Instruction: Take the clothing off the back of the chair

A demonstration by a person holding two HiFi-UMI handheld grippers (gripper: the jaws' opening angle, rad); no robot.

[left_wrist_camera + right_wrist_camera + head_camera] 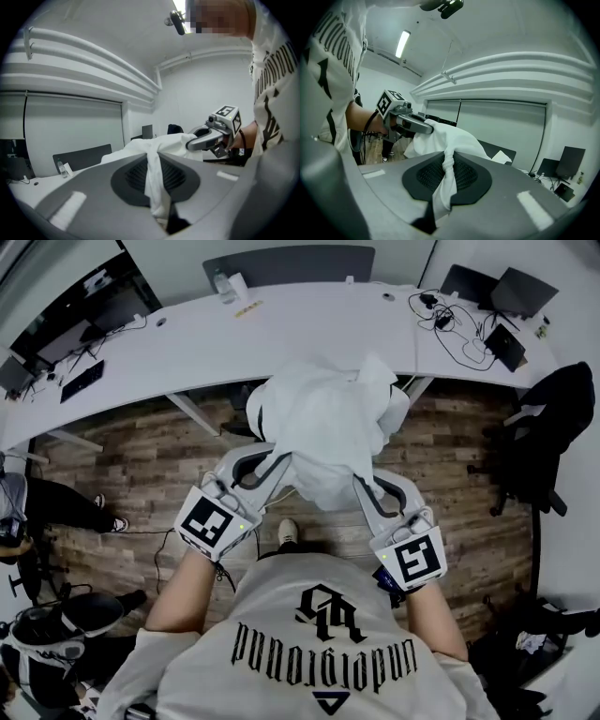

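My left gripper (277, 463) is clamped tight on a twisted fold of the white cloth garment (328, 423). My right gripper (364, 486), just to its right, pinches another fold the same way. The garment hangs bunched between them, in front of my chest, above the brown wood-plank floor (141, 465). Whether it touches a chair I cannot tell. Beyond runs the long curved white desk (187, 343), with black cables (459, 329) at its far right.

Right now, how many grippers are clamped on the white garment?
2. The left gripper grips the white garment at its left side, the right gripper at its right side.
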